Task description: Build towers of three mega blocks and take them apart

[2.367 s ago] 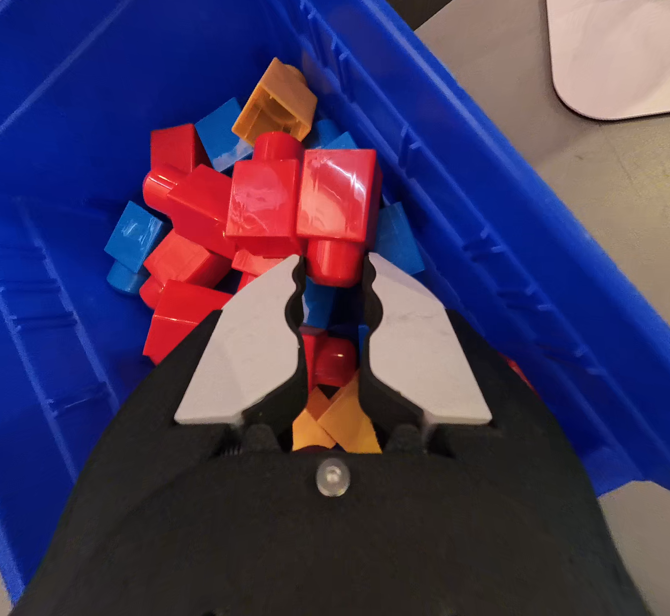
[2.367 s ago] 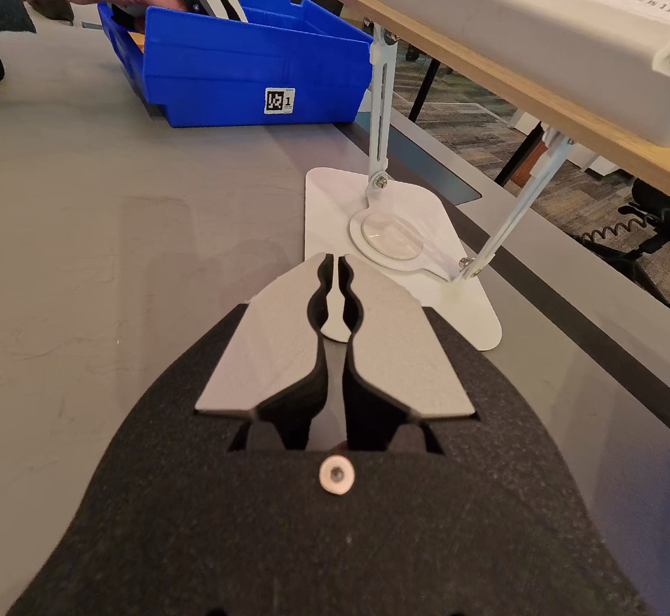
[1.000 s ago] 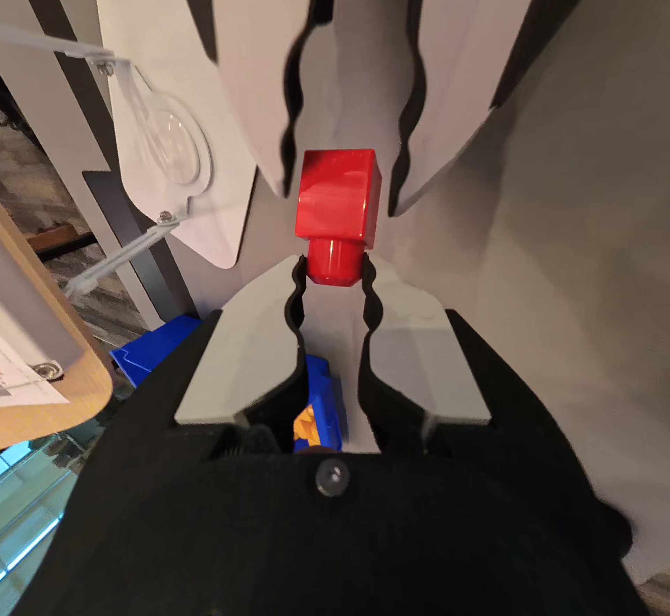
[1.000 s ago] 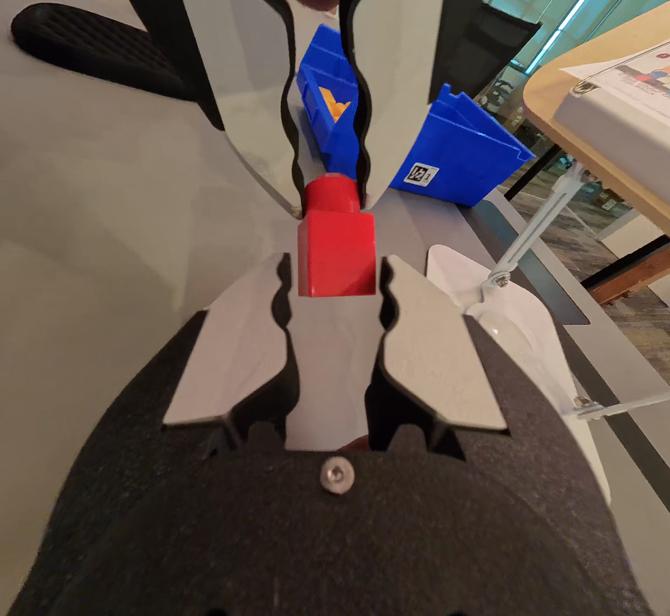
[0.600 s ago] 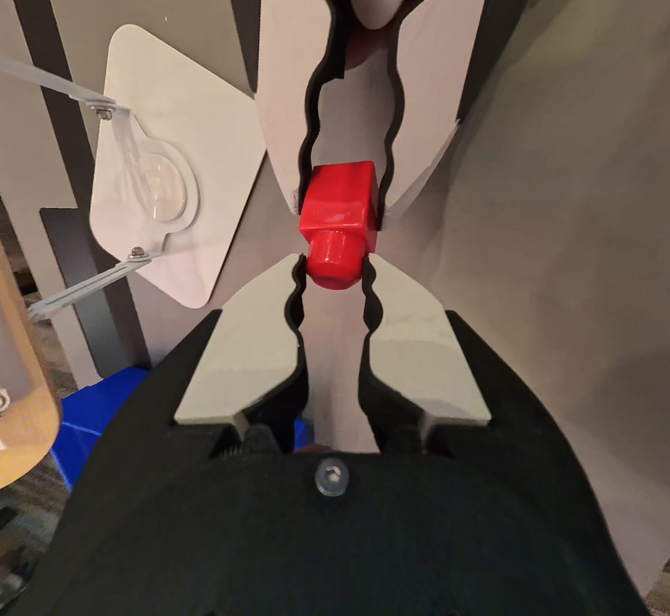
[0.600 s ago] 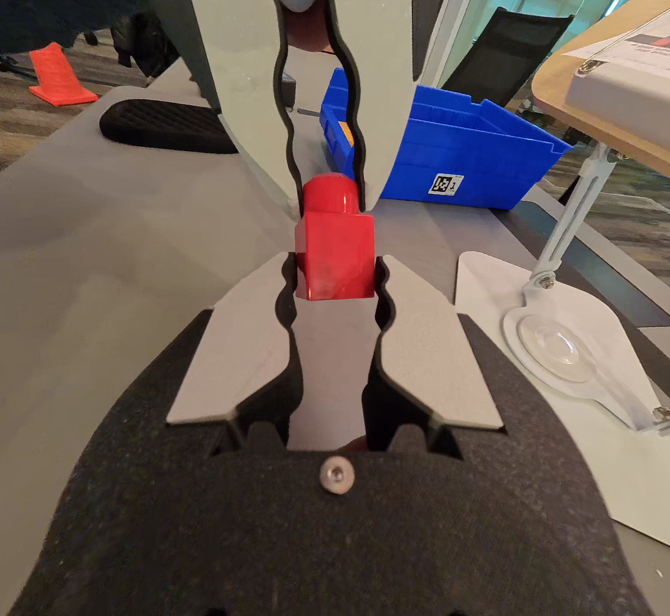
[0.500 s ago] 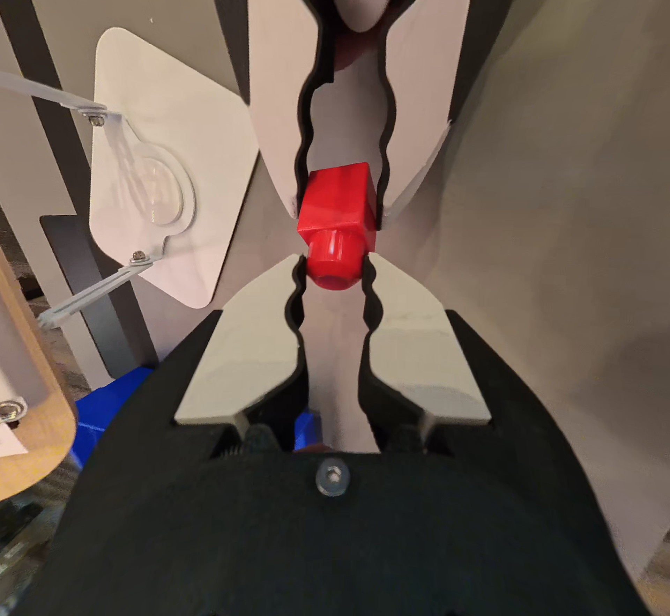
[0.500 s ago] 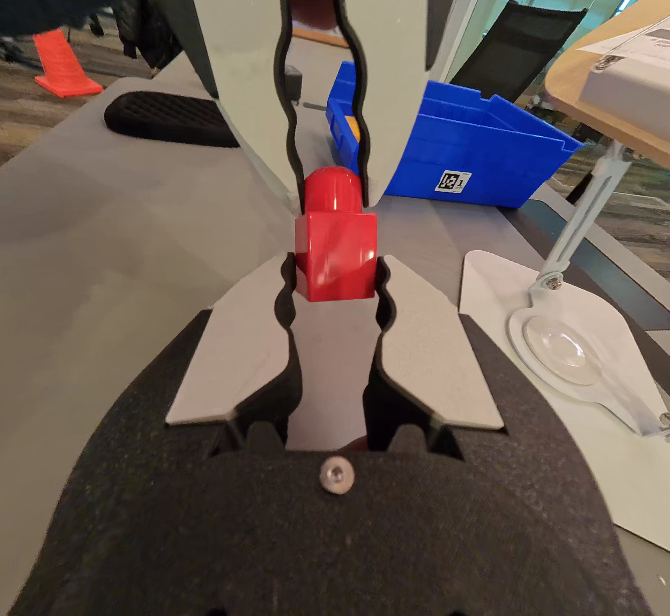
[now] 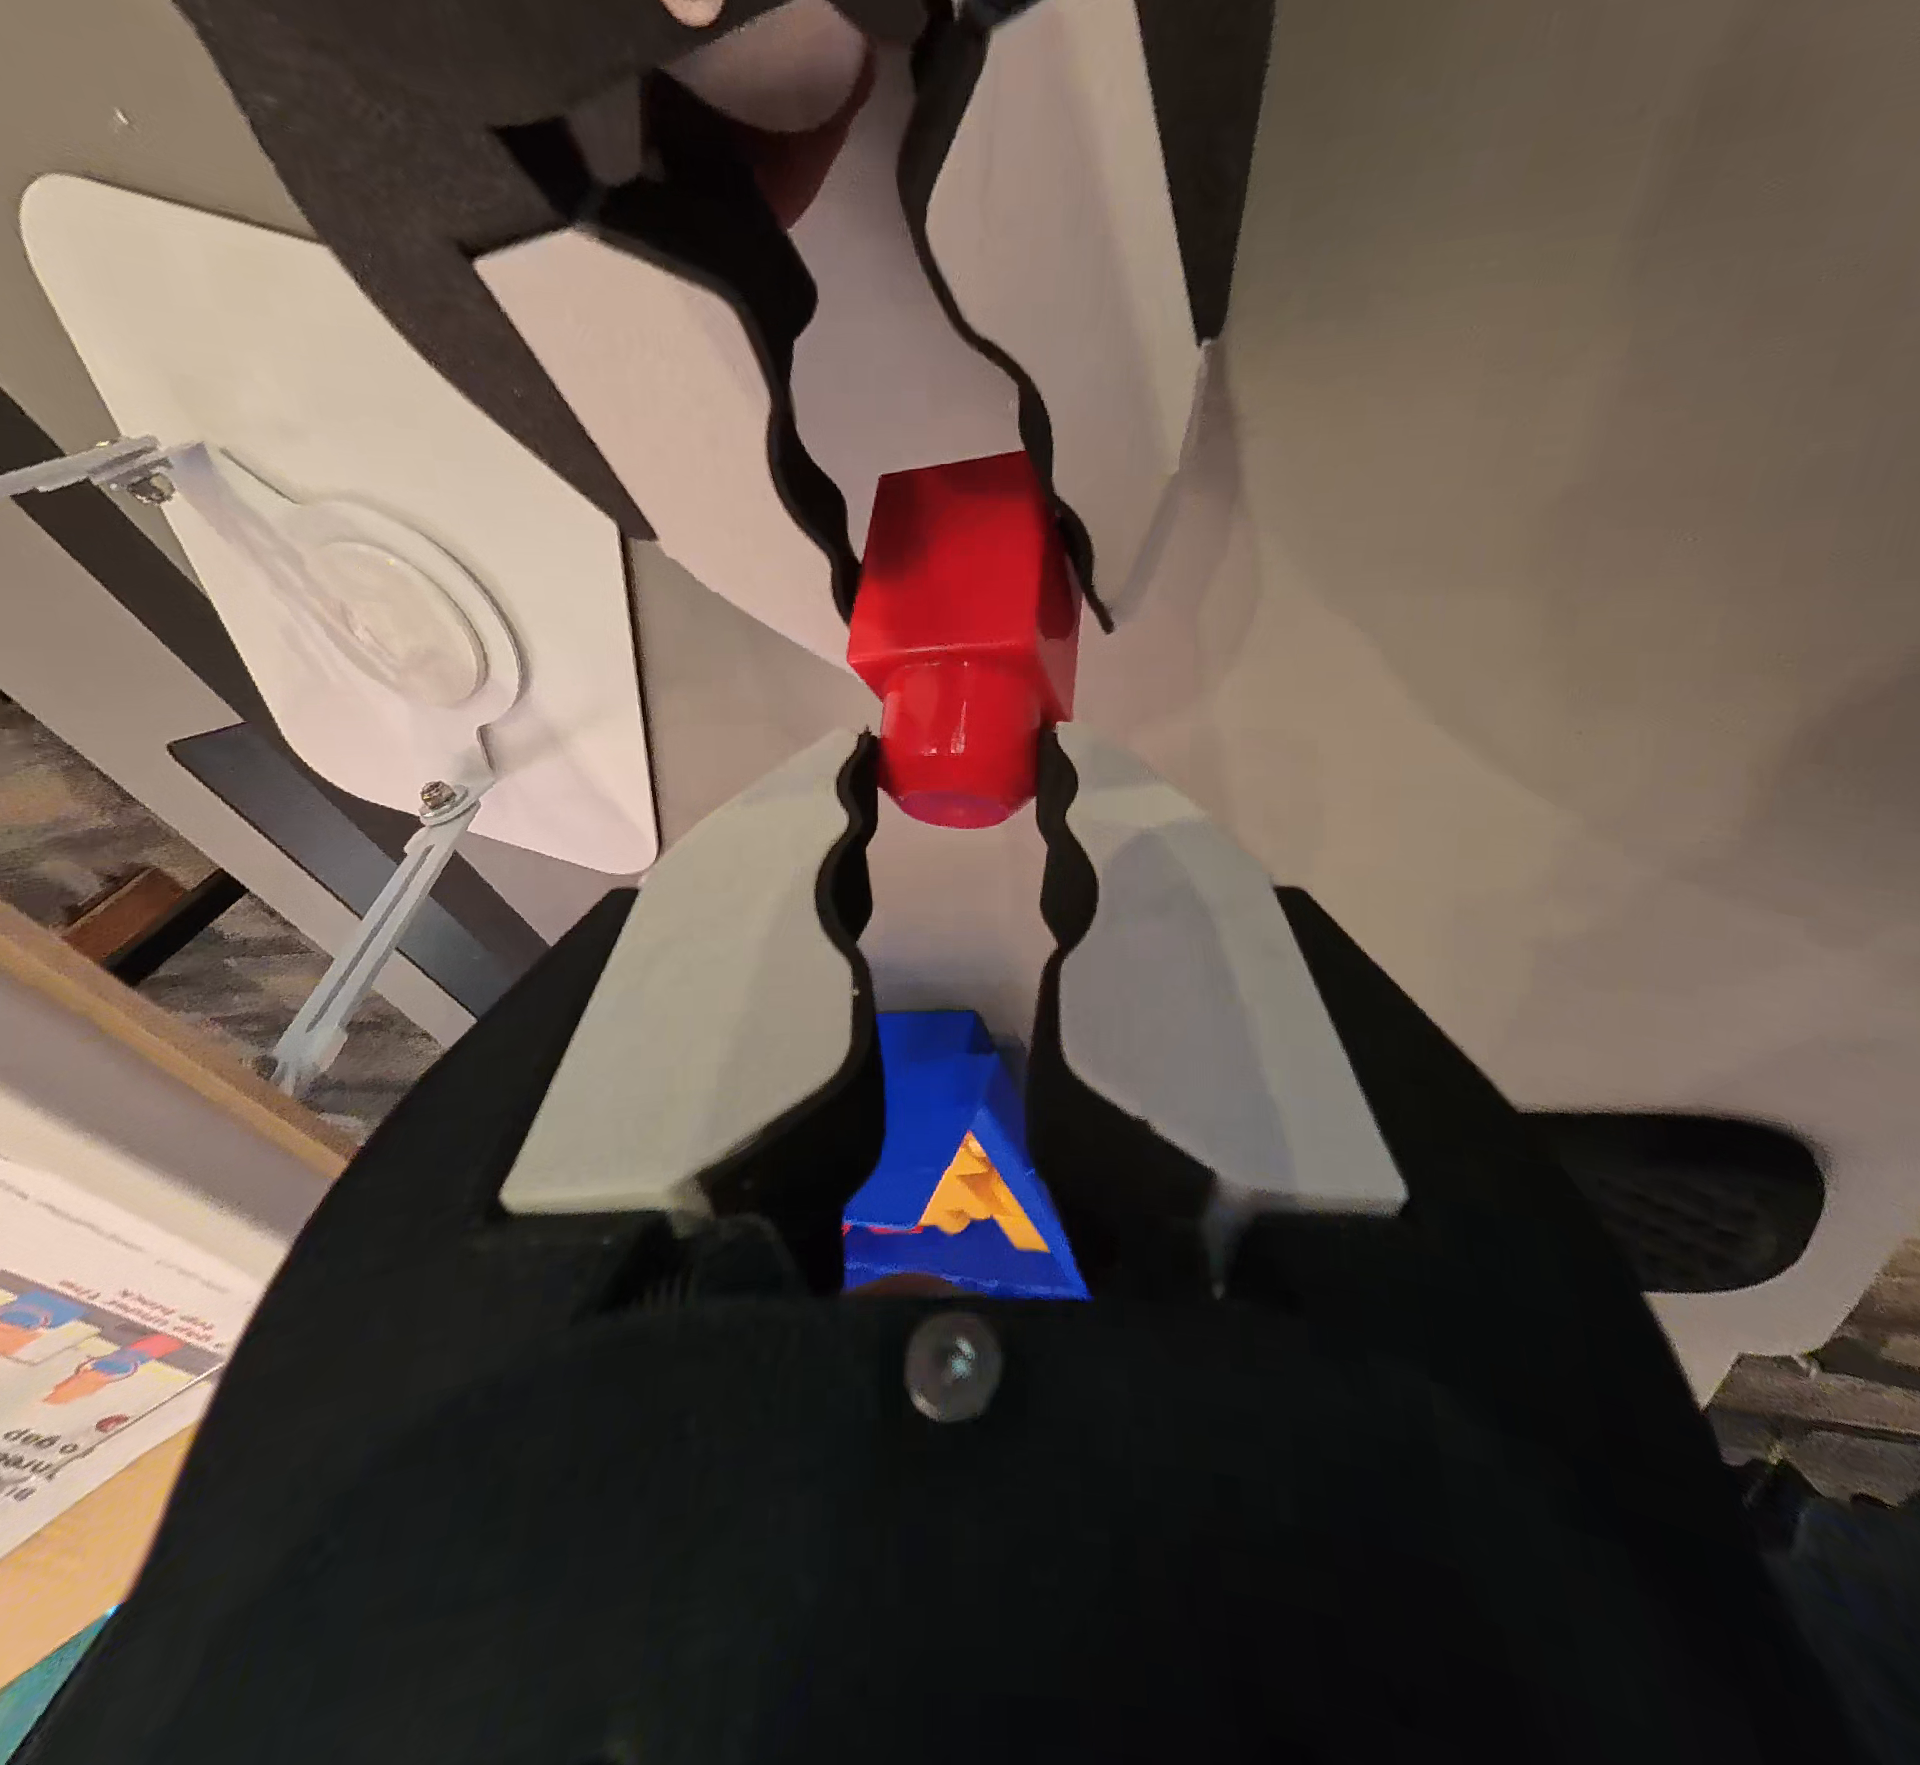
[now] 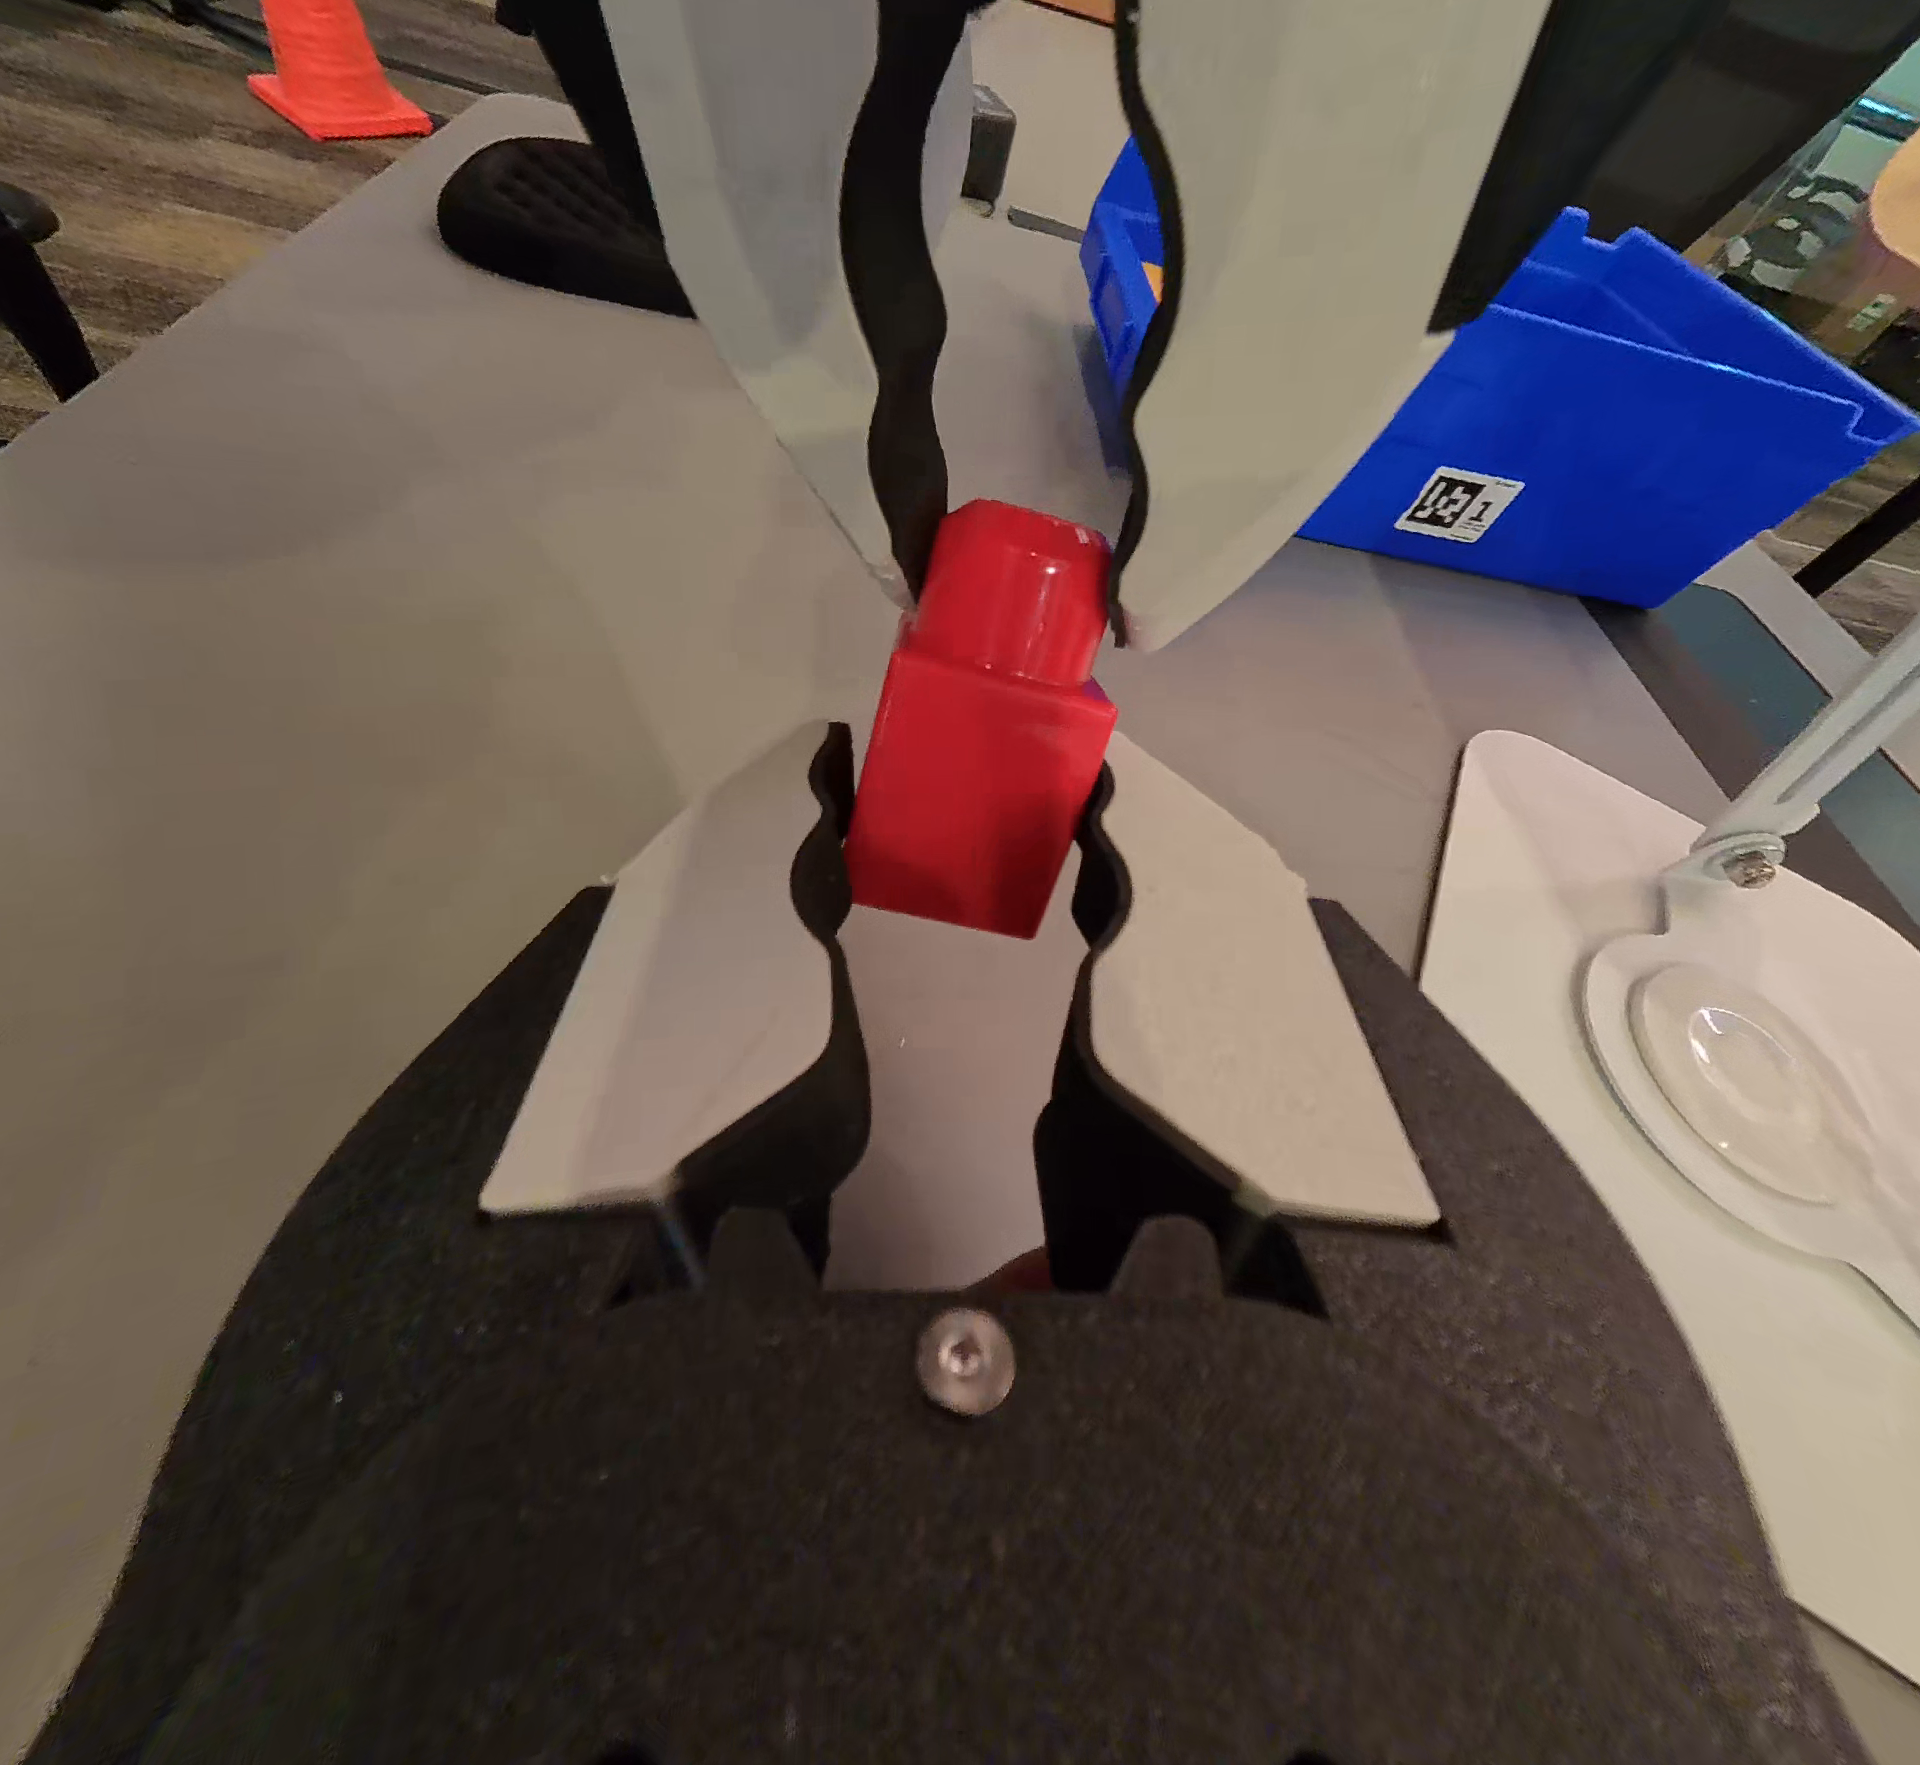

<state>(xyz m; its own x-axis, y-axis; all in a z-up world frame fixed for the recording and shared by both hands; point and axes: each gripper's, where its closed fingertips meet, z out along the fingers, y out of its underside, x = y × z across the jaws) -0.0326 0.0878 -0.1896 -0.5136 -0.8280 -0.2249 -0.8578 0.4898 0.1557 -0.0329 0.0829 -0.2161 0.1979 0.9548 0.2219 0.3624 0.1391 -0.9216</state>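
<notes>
One red block (image 9: 961,588) is held in the air above the grey table (image 10: 312,520), gripped from both ends. Left gripper (image 9: 956,765) is clamped on the block's round stud; right gripper (image 10: 966,816) is clamped on its square body (the two face each other, tips nearly meeting). Block sits slightly tilted in the right wrist view. Blue bin (image 10: 1621,427) rests on the table beyond, w/ orange pieces inside. Clear lens on a white plate (image 10: 1558,884) lies to the right. Orange cone (image 10: 312,32) on the floor, far bkgd.
</notes>
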